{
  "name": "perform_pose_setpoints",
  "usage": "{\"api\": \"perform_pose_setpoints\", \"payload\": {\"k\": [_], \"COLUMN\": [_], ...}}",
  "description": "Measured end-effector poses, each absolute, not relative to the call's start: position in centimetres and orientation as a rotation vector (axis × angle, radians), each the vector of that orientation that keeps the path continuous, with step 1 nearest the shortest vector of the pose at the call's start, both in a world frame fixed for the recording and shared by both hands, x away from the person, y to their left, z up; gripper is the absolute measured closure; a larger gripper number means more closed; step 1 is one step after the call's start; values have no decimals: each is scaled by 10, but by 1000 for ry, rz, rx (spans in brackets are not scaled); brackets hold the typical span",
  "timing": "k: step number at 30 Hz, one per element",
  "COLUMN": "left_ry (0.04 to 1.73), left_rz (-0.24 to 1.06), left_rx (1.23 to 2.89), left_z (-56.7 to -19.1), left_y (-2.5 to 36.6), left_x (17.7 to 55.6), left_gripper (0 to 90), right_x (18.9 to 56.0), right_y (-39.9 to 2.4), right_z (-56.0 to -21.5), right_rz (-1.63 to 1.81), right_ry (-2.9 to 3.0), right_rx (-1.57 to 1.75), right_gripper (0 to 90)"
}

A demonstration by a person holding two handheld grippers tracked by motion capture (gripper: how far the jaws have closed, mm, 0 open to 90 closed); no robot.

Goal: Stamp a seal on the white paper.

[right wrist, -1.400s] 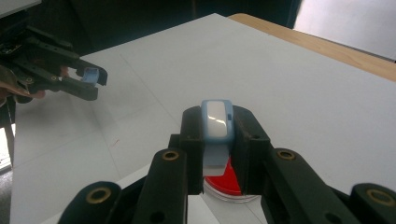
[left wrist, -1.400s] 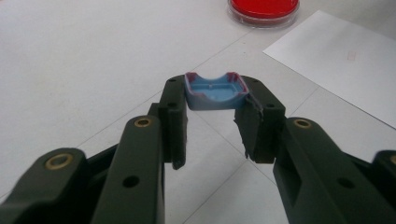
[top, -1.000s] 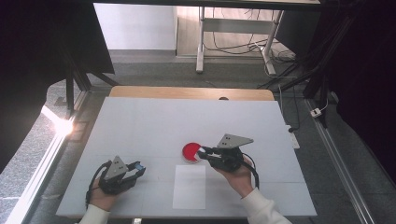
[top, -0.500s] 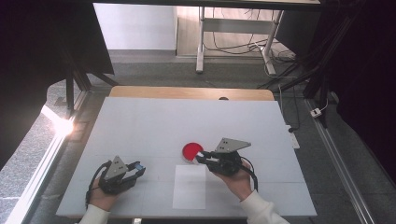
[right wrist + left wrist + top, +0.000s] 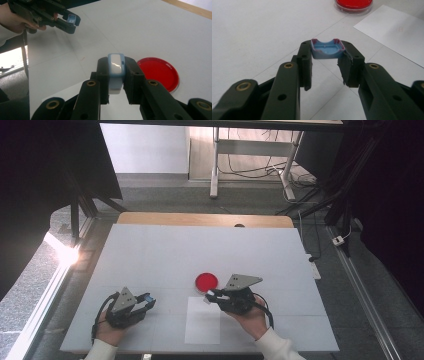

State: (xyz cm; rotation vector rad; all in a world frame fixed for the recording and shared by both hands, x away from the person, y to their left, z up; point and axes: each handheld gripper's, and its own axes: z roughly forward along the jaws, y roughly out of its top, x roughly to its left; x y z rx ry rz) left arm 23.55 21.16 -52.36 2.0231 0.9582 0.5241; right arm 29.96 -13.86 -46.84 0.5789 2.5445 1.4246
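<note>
High view: your left tool [image 5: 145, 299] sits at the near left of the white surface [image 5: 150, 250], pinching a small blue piece [image 5: 147, 296] between its tips; your left hand [image 5: 107, 332] grips it from below. Your right tool [image 5: 210, 296] lies near the centre, just beside a red round dish [image 5: 206, 281], with a white paper sheet [image 5: 202, 322] lying flat on the surface beneath and in front of it; your right hand [image 5: 250, 317] holds it. Left gripper view: your left tool [image 5: 325, 53] clamps a shallow blue tray-like piece [image 5: 327, 48] with reddish rim edges at its very tips, hollow side up, above the surface [image 5: 249, 30]; the red dish [image 5: 353, 4] and the paper sheet [image 5: 397, 32] lie farther off. Right gripper view: your right tool [image 5: 116, 72] is pressed onto a blue-and-white block [image 5: 115, 71] standing upright between the jaws; the red dish [image 5: 158, 72] lies just beyond on the right, and your left tool [image 5: 72, 21] shows at the upper left with its blue piece [image 5: 71, 18].
</note>
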Motion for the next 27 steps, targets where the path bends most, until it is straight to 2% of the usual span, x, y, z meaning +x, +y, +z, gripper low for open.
{"api": "perform_pose_setpoints", "payload": {"k": [27], "left_ry": [956], "left_rz": [519], "left_rx": [2030], "left_z": [-525], "left_y": [211], "left_x": [236], "left_gripper": [645], "right_x": [290], "right_y": [-124], "right_z": [-487], "right_rz": [1351], "right_ry": [2665], "right_rx": [485], "right_gripper": [749]}}
